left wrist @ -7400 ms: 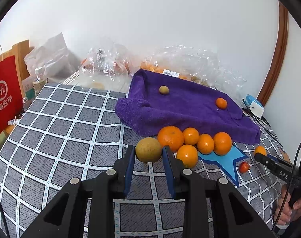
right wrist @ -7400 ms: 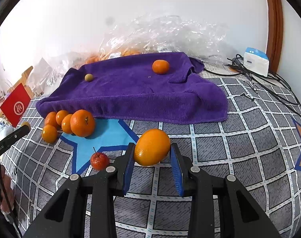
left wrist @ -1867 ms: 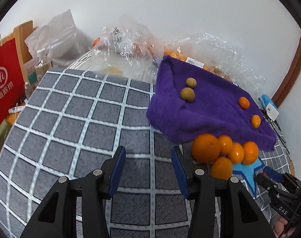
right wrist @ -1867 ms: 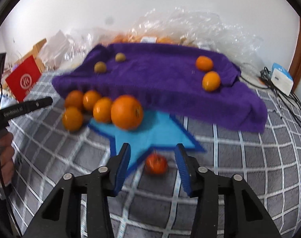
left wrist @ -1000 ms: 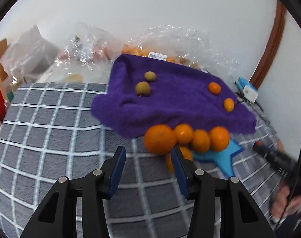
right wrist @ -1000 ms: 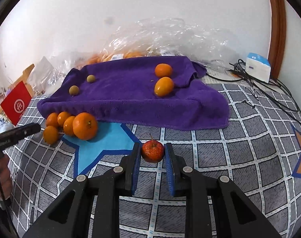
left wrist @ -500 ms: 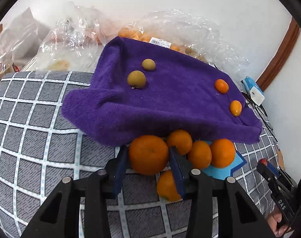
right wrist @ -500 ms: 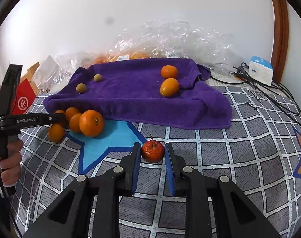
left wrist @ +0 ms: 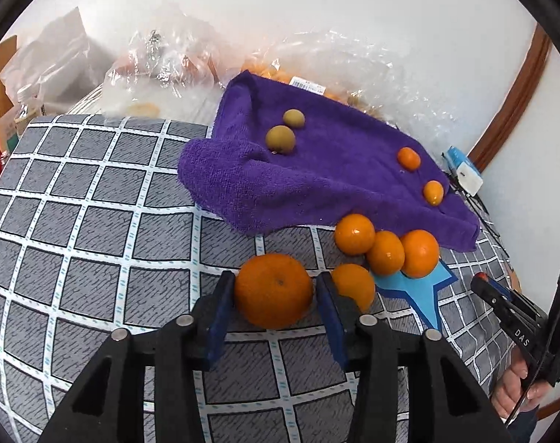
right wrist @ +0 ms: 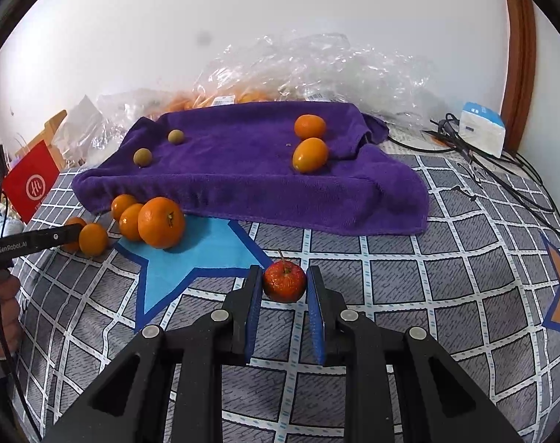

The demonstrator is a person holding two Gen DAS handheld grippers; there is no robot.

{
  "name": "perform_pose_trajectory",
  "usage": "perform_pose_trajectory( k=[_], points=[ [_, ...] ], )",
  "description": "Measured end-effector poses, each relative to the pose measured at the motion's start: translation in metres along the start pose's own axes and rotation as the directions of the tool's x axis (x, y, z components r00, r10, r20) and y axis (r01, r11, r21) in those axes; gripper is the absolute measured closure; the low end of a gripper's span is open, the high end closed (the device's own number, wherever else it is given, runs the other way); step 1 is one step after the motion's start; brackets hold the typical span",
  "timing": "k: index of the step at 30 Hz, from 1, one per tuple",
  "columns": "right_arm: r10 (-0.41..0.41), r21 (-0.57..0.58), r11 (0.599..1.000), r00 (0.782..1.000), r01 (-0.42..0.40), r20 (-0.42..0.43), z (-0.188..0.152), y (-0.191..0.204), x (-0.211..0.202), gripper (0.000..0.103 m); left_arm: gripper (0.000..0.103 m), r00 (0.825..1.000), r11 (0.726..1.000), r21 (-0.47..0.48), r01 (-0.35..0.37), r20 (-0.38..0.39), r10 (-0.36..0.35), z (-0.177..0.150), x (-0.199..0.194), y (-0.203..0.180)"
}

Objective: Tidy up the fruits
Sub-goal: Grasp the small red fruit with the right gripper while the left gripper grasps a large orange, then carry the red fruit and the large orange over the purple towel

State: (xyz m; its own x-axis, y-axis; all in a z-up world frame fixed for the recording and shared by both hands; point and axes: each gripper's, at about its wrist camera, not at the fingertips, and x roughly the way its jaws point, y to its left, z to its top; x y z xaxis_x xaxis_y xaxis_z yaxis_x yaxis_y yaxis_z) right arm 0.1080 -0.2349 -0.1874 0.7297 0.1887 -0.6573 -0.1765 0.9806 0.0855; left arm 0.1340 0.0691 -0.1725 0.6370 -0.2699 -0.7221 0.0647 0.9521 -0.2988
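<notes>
My left gripper (left wrist: 274,293) is shut on a large orange (left wrist: 273,289) and holds it over the checked cloth. Several smaller oranges (left wrist: 385,253) lie just right of it by a blue star. My right gripper (right wrist: 283,284) is shut on a small red fruit with a stem (right wrist: 284,281), close above the cloth. A purple towel (right wrist: 243,170) lies behind, with two greenish-brown fruits (right wrist: 142,156) on its left part and two orange fruits (right wrist: 310,154) on its right part. The towel also shows in the left wrist view (left wrist: 316,177).
Clear plastic bags of fruit (right wrist: 316,70) lie behind the towel against the wall. A red paper bag (right wrist: 30,184) stands at the left. Black cables and a white-blue box (right wrist: 481,127) lie at the right. The blue star (right wrist: 191,258) marks the cloth.
My left gripper has closed on the large orange and drawn it away from the towel and the other oranges. My right gripper still holds the red fruit, little moved.
</notes>
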Motion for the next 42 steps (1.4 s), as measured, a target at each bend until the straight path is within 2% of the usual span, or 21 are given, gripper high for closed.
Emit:
perform_pose_trajectory(
  k=[4, 7, 10, 18, 19, 21, 26, 33, 37, 42],
  points=[
    [0.005, 0.015, 1.0, 1.0, -0.004, -0.01, 0.0, -0.003, 0.002, 0.079, 0.057, 0.999, 0.998, 0.042, -0.046, 0.025, 0.045, -0.006, -0.001, -0.008],
    [0.008, 0.017, 1.0, 1.0, -0.008, -0.012, 0.0, -0.003, 0.003, 0.079, 0.051, 0.999, 0.998, 0.054, -0.042, 0.022, 0.041, -0.005, 0.0, -0.01],
    [0.003, 0.014, 1.0, 1.0, -0.003, -0.01, 0.0, -0.003, 0.002, 0.079, 0.051, 0.997, 0.996, 0.058, -0.071, 0.021, 0.07, -0.006, -0.001, -0.011],
    [0.009, 0.002, 1.0, 1.0, -0.009, -0.011, 0.0, 0.0, 0.002, 0.079, 0.051, 0.996, 0.994, 0.062, -0.089, 0.025, 0.088, -0.006, -0.001, -0.012],
    [0.01, 0.002, 1.0, 1.0, -0.01, -0.013, 0.0, 0.0, 0.003, 0.079, 0.051, 0.996, 0.994, 0.061, -0.091, 0.027, 0.09, -0.006, -0.002, -0.013],
    [0.005, 0.002, 1.0, 1.0, -0.005, -0.015, 0.0, 0.0, 0.003, 0.079, 0.062, 0.995, 0.994, 0.057, -0.096, 0.03, 0.094, -0.006, -0.002, -0.012],
    [-0.01, -0.001, 1.0, 1.0, 0.01, -0.017, 0.001, 0.0, 0.004, 0.079, 0.063, 0.998, 0.998, 0.035, -0.051, 0.041, 0.049, -0.006, -0.006, -0.008],
    [-0.004, 0.03, 1.0, 1.0, 0.004, 0.006, 0.001, -0.006, 0.0, 0.079, 0.063, 0.995, 0.997, 0.047, -0.054, 0.089, 0.05, -0.008, -0.014, -0.011],
    [-0.036, 0.025, 0.999, 0.998, 0.035, 0.042, 0.002, -0.006, -0.007, 0.079, 0.063, 0.996, 1.0, 0.015, -0.026, 0.088, 0.024, -0.006, -0.015, -0.005],
    [-0.066, 0.049, 0.997, 0.996, 0.063, 0.063, 0.004, -0.013, -0.009, 0.079, 0.063, 0.993, 0.999, -0.007, -0.031, 0.112, 0.032, -0.005, -0.019, -0.002]
  ],
)
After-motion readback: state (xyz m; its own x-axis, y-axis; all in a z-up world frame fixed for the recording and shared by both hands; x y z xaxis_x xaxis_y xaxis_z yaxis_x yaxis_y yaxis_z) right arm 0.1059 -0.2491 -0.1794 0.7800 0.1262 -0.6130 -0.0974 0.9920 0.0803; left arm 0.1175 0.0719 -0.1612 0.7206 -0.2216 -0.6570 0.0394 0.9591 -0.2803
